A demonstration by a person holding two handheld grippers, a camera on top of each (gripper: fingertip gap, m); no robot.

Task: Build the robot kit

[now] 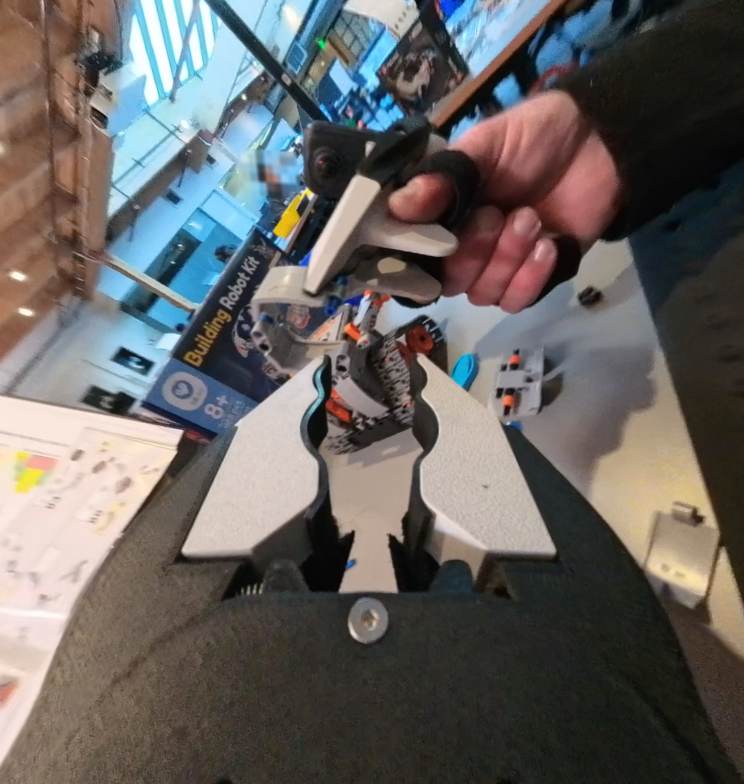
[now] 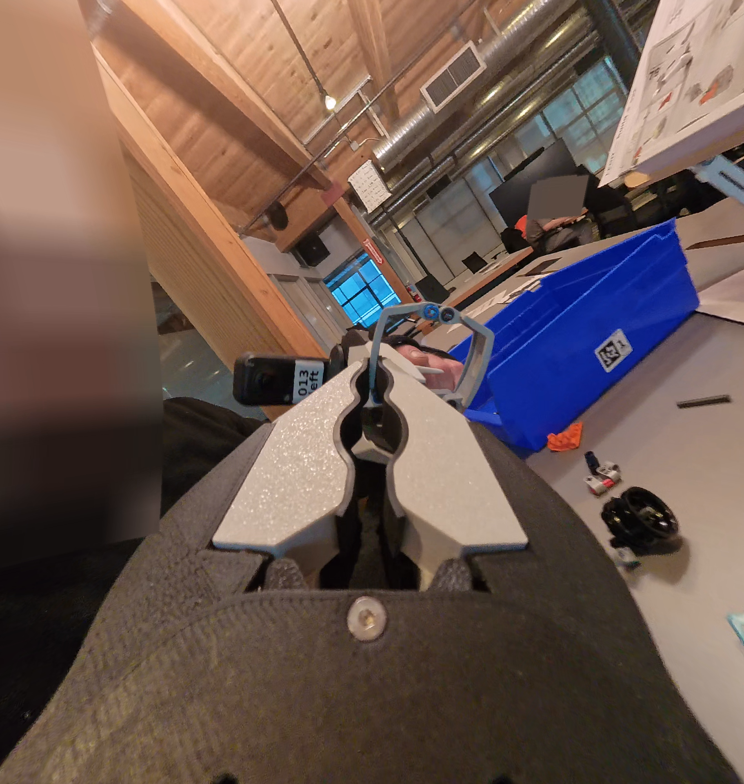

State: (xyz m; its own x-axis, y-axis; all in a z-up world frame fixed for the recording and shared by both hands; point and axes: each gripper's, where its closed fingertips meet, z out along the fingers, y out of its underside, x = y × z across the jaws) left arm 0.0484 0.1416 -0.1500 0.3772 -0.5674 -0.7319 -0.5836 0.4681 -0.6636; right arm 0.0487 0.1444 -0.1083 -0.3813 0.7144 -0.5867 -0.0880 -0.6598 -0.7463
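My left gripper [image 1: 374, 365] has its fingers closed around a brick robot model [image 1: 370, 382] of grey, black and orange parts with black tracks, which touches both fingertips. My right gripper [image 2: 372, 373] is shut on the thin edge of a grey curved frame piece [image 2: 480, 352] with blue pins at its top. In the left wrist view a hand holds the right gripper [image 1: 315, 288] above the model, with the frame piece [image 1: 272, 284] at the model's top left. The left gripper's black camera [image 2: 268, 379] shows just behind the frame.
A dark blue kit box [image 1: 217, 339] and an instruction sheet [image 1: 43, 509] lie to the left. A small grey sub-assembly [image 1: 518, 382] sits to the right. The right wrist view shows a blue bin [image 2: 595, 331], an orange piece [image 2: 565, 441], a black wheel [image 2: 639, 522] and a black beam [image 2: 703, 401]. My left and right fingertips are right by each other.
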